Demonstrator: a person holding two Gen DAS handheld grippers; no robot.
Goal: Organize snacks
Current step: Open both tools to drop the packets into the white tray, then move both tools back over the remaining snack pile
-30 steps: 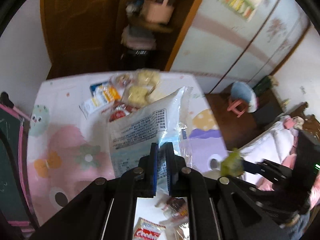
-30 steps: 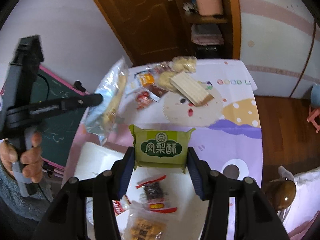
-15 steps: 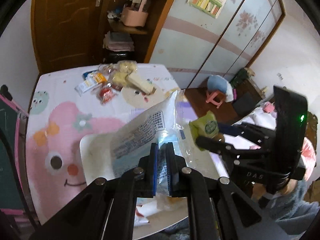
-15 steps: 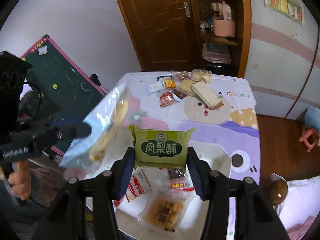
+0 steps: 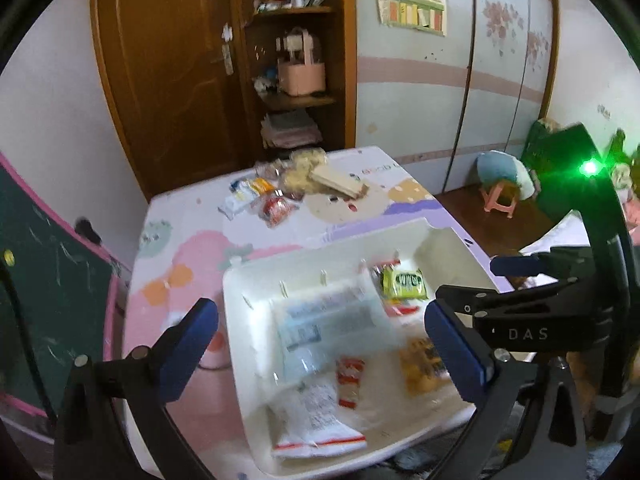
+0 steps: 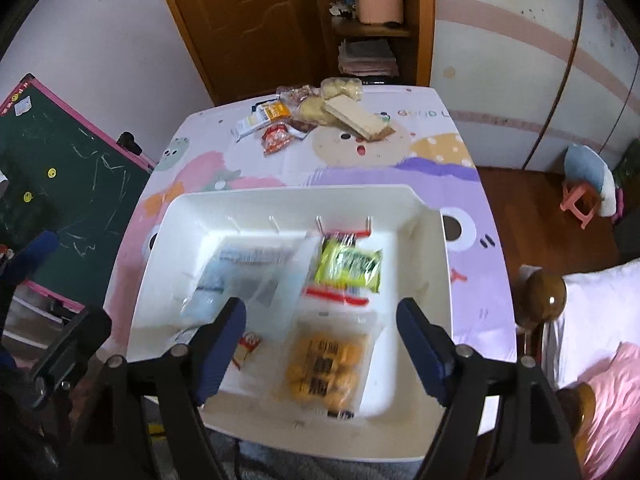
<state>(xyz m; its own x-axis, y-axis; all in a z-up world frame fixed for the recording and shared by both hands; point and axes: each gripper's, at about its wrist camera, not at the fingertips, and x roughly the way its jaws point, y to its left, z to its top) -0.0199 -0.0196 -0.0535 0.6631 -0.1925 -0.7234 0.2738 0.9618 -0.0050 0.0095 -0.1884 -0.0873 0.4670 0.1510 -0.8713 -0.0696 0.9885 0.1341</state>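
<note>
Right wrist view: both grippers empty over a part-filled white bin (image 6: 424, 216).

Left to right: the left gripper (image 5: 320, 344) has just been opening, jaws wide, nothing between them. Below it the clear blue packet (image 6: 244, 276) lies in the bin, the green pastry packet (image 6: 347, 266) just beside it. The right gripper (image 6: 320, 344), jaws also just opened, holds nothing. Several snacks are binned; a pile of snacks (image 6: 316, 114) waits at the far end of the table (image 6: 460, 168), so I judge the sorting roughly half done.
</note>
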